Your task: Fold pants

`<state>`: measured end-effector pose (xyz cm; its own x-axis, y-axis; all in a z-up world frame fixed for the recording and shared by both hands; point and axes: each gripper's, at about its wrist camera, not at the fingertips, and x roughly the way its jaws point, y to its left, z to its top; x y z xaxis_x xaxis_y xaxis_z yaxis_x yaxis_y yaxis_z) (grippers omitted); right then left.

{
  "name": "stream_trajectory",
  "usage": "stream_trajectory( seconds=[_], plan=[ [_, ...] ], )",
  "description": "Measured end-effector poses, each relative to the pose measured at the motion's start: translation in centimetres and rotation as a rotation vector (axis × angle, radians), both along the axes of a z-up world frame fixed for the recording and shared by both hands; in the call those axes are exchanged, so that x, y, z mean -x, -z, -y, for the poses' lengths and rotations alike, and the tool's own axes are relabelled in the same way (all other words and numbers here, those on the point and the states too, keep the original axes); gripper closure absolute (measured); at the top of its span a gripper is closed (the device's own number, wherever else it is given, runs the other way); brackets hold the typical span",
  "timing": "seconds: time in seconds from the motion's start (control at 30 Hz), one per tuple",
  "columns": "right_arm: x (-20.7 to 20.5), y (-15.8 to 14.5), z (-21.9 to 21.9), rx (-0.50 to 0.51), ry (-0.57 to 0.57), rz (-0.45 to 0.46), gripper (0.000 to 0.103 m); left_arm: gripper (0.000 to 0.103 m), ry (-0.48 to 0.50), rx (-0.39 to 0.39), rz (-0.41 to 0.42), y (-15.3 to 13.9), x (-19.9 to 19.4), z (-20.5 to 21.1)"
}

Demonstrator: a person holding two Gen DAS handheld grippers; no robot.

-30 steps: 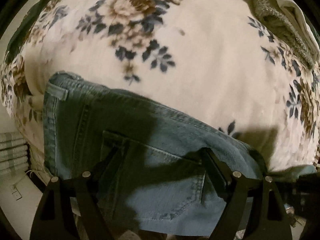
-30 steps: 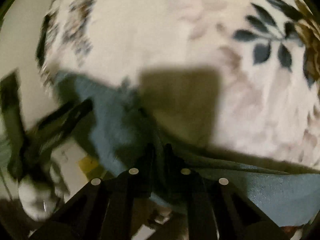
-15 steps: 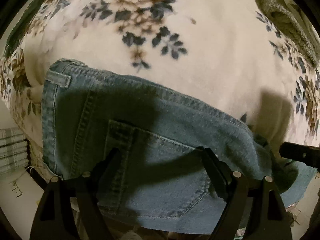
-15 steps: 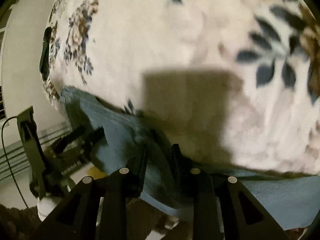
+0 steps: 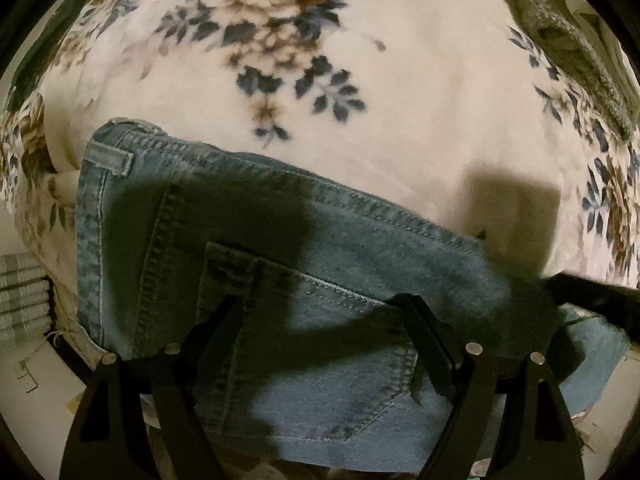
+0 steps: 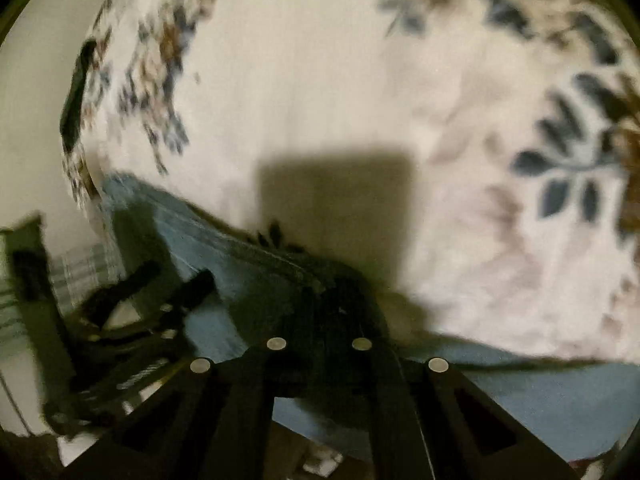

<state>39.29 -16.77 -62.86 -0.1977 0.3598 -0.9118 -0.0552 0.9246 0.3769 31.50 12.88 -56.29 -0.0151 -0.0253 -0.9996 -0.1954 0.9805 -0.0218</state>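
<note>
In the left wrist view, the jeans (image 5: 280, 264) lie along the near edge of a floral blanket (image 5: 420, 112), waistband at the far left with 1 belt loop (image 5: 110, 157) showing, and the lower part of the denim hangs off the blanket's edge. The left gripper (image 5: 324, 312) has its 2 fingers spread wide, framing the back pocket (image 5: 320, 340) from either side with the denim directly under and ahead of them; whether the tips touch the cloth cannot be told. At the far right of that view a dark piece of the other tool reaches onto the fabric, and a grey-green cloth (image 5: 576, 40) lies at the blanket's top right corner.

The right wrist view is blurred. The right gripper (image 6: 320, 304) has its 2 fingers drawn close together, pinching a dark bunched fold of the jeans (image 6: 240, 264), with blue denim trailing away to both sides along the blanket (image 6: 320, 80) edge
</note>
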Motion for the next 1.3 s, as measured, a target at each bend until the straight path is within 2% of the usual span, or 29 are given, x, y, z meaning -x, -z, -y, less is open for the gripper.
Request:
stream_trajectory(
  seconds=[0.1, 0.17, 0.3, 0.37, 0.43, 0.47, 0.5, 0.57, 0.7, 0.83, 0.9, 1.0, 1.13, 1.23, 1.27, 1.3],
  plan=[
    [-0.4, -2.6, 1.3, -0.01, 0.068, 0.06, 0.099, 0.021, -0.015, 0.005, 0.0, -0.6, 0.4, -0.9],
    [-0.6, -3.9, 0.8, -0.026, 0.05, 0.08, 0.099, 0.021, -0.014, 0.003, 0.003, -0.7, 0.7, -1.1],
    [-0.7, -4.4, 0.1, 0.005, 0.085, 0.119, 0.1, 0.021, -0.007, -0.002, 0.008, -0.8, 0.9, -1.3],
    [-1.0, -3.3, -0.4, -0.007, 0.046, 0.098, 0.099, 0.021, -0.011, -0.004, 0.004, -0.3, 0.9, -0.8],
    [-1.7, -1.3, -0.7, -0.021, 0.076, 0.055, 0.097, 0.021, -0.025, 0.005, -0.003, -0.2, 0.7, -0.6],
    [-2.1, -0.7, -0.1, -0.03, 0.096, 0.037, 0.088, 0.021, -0.028, 0.007, -0.004, -0.2, 0.6, -0.7],
    [-2.4, -0.5, 1.2, 0.008, 0.128, 0.028, 0.078, 0.021, -0.03, 0.008, -0.002, -0.3, 0.6, -0.6],
    [-2.7, 0.3, 1.8, -0.007, 0.172, 0.012, 0.069, 0.021, -0.031, 0.007, 0.005, -0.5, 0.3, -0.4],
    [-2.2, 2.0, 3.5, -0.103, 0.208, -0.087, 0.069, 0.021, -0.025, 0.011, 0.007, -0.5, -0.4, 0.5],
    [-1.6, 4.3, 1.5, -0.101, 0.151, -0.125, 0.069, 0.021, -0.008, 0.008, 0.009, -0.8, -1.1, 1.9],
    [-1.1, 5.0, 0.4, -0.161, 0.103, -0.162, 0.069, 0.021, -0.001, 0.006, 0.007, -0.8, -1.3, 2.6],
    [-0.4, 4.6, -0.7, -0.172, 0.018, -0.135, 0.069, 0.021, 0.009, 0.002, 0.006, -0.7, -1.5, 3.3],
    [0.0, 5.4, -0.8, -0.187, -0.019, -0.153, 0.06, 0.021, 0.012, 0.005, -0.009, -0.4, -1.4, 4.7],
    [-0.1, 6.5, -0.8, -0.172, -0.024, -0.176, 0.061, 0.021, 0.013, 0.004, -0.009, -0.5, -1.5, 5.3],
    [0.0, 6.2, -0.9, -0.167, -0.025, -0.155, 0.082, 0.021, 0.015, 0.004, -0.007, -0.5, -1.4, 5.5],
    [-0.1, 5.8, -0.9, -0.174, -0.005, -0.14, 0.095, 0.021, 0.015, 0.005, -0.004, -0.6, -1.5, 5.7]
  ],
)
